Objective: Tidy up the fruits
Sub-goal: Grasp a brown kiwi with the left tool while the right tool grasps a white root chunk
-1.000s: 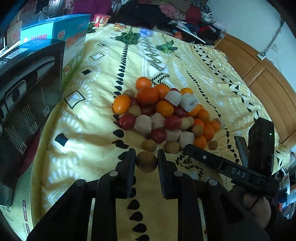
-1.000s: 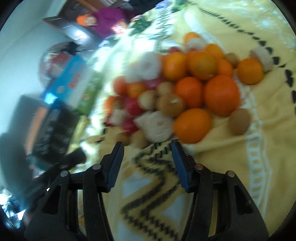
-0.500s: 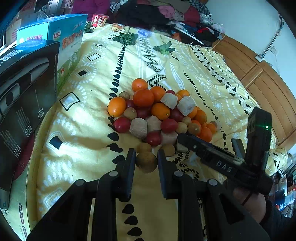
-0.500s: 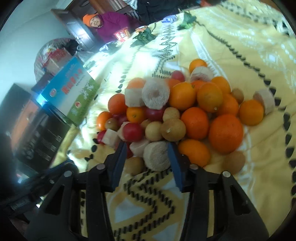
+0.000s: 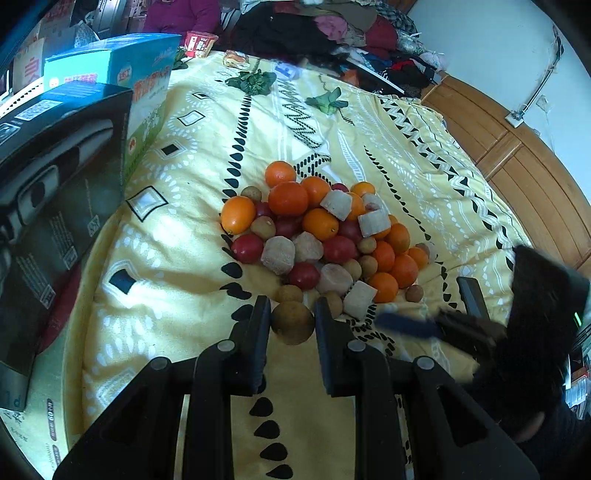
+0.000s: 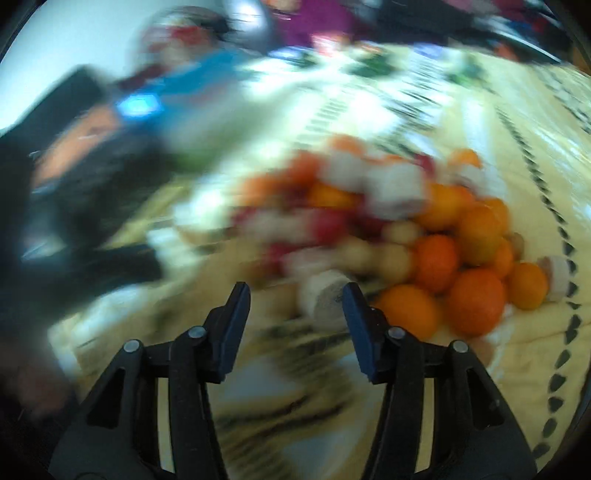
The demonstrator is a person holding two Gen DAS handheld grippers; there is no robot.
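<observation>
A pile of oranges, small red fruits, small brown fruits and pale cut chunks (image 5: 317, 229) lies on the yellow patterned bedspread (image 5: 177, 258). My left gripper (image 5: 291, 319) is shut on a round brown fruit (image 5: 292, 323), held just in front of the pile's near edge. My right gripper (image 6: 295, 299) is at the pile's edge, and its jaws are opening. A pale cylindrical chunk (image 6: 327, 301) sits between them, close to the right finger. The right wrist view is badly blurred. Oranges (image 6: 476, 302) lie to its right. One of its blue fingers (image 5: 406, 327) shows blurred in the left wrist view.
A black box (image 5: 55, 192) and a blue-green box (image 5: 125, 74) stand along the bed's left edge. A wooden bed frame (image 5: 517, 177) runs along the right. Heaped clothes (image 5: 332, 33) and a person in purple (image 5: 181, 14) are at the far end.
My right gripper rolled and lifted, blurring its view; its jaws narrowed around the pale chunk, then widened. My left gripper kept hold of the brown fruit and barely moved.
</observation>
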